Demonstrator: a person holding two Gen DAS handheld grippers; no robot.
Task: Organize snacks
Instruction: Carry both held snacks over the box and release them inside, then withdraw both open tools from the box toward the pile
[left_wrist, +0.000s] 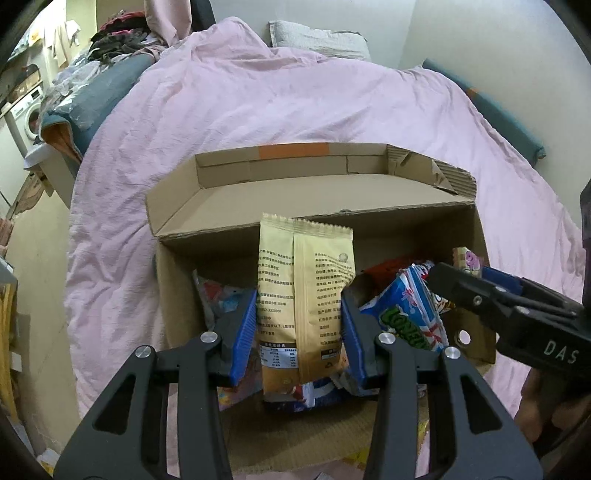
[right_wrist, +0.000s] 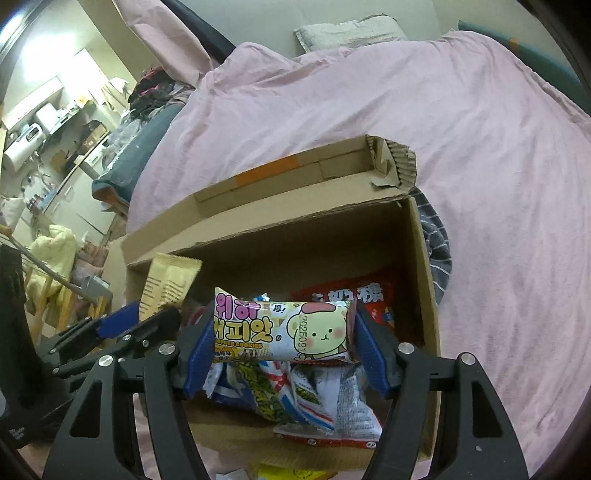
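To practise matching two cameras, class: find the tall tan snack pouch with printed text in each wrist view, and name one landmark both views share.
Left wrist view: the tall tan snack pouch stands centre frame, upright between the left tongs, over the open brown cardboard box.
Right wrist view: only the pouch's top shows, at centre-left beside the box's left wall.
Shared landmark: the orange tape strip on the box's far flap.

One cardboard box (left_wrist: 207, 206) on one bed (left_wrist: 258, 110). Two grippers, each clamping one packet: one tan packet (left_wrist: 306, 295), one coffee-cookie packet (right_wrist: 284, 328). Loose inside: one red bag (right_wrist: 354, 295), at least two blue-and-white packets (left_wrist: 402, 314) (the rest overlap, uncountable). One pillow (left_wrist: 317, 37).
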